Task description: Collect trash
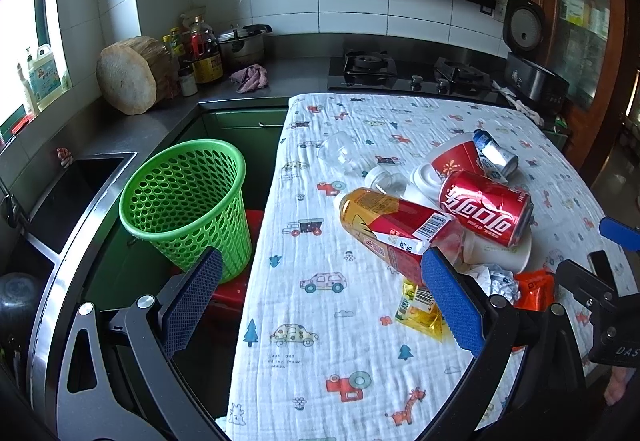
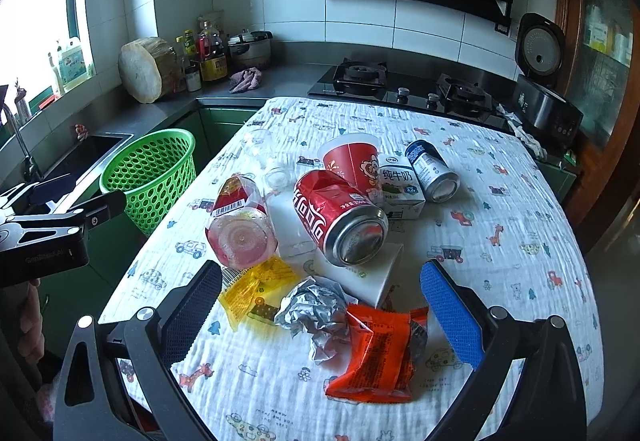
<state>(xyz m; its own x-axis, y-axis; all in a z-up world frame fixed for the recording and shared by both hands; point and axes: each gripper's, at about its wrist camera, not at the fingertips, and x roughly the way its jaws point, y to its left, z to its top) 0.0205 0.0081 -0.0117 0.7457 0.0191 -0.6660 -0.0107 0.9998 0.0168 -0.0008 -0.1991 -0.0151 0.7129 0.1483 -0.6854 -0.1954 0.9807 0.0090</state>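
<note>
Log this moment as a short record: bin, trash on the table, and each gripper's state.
bin: green basket, beside the table's left edge, no trash visible inside
table: covered by a printed cloth
trash: red can, bottle, red cup, milk carton, blue can, foil ball, orange wrapper, yellow wrapper
left gripper: open, holding nothing
right gripper: open, orange wrapper and foil ball between its fingers

two cans [image 2: 340, 215], one bottle [image 2: 240, 225], one paper cup [image 2: 354, 163], one basket [image 2: 150, 177], two wrappers [image 2: 376, 351]
</note>
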